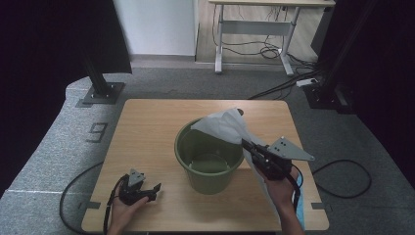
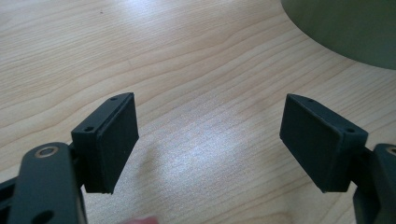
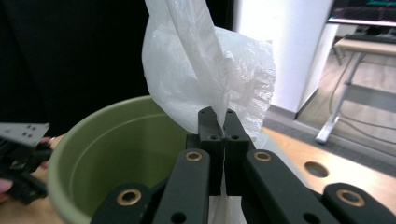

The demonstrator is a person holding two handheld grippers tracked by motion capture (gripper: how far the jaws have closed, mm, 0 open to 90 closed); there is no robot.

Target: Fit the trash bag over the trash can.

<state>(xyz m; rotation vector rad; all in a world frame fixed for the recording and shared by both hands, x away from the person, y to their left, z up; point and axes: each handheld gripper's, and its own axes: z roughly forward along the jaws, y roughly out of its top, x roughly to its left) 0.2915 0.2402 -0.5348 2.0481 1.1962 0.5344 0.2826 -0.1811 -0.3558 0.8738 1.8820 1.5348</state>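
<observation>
Right jaws: pressed together, pinching a fold of the white plastic bag (image 3: 210, 74); in the right gripper view the film rises from between the pads and also trails out below them.
Right gripper (image 1: 246, 143): held above the table at the right side of the bucket, jaws pointing toward the bucket's rim; grey three-cornered plate on top, cable trailing down past the hand.
Right hand (image 1: 280, 186): wrapped around the gripper body, forearm entering from the bottom edge of the high view.
Bag position: lifted clear of the table, upper part spread over the far right portion of the bucket's rim, lower part hanging down beside the right hand toward the table's near edge.
Left jaws: standing wide apart, nothing between the pads; bare wood grain shows between them in the left gripper view.
Left gripper (image 1: 155, 188): low over the near left part of the table, well apart from the bag, pointing toward the bucket's base.
Left hand (image 1: 126, 208): holding the gripper from the near edge.
Green bucket (image 1: 195, 147): upright at the table's centre, its interior bare where visible.
Table (image 1: 147, 127): light wood top, bucket standing between the two grippers.
Surroundings: grey carpet (image 1: 44, 152) around the table; a desk frame (image 1: 254, 29) with loose cables beyond.
</observation>
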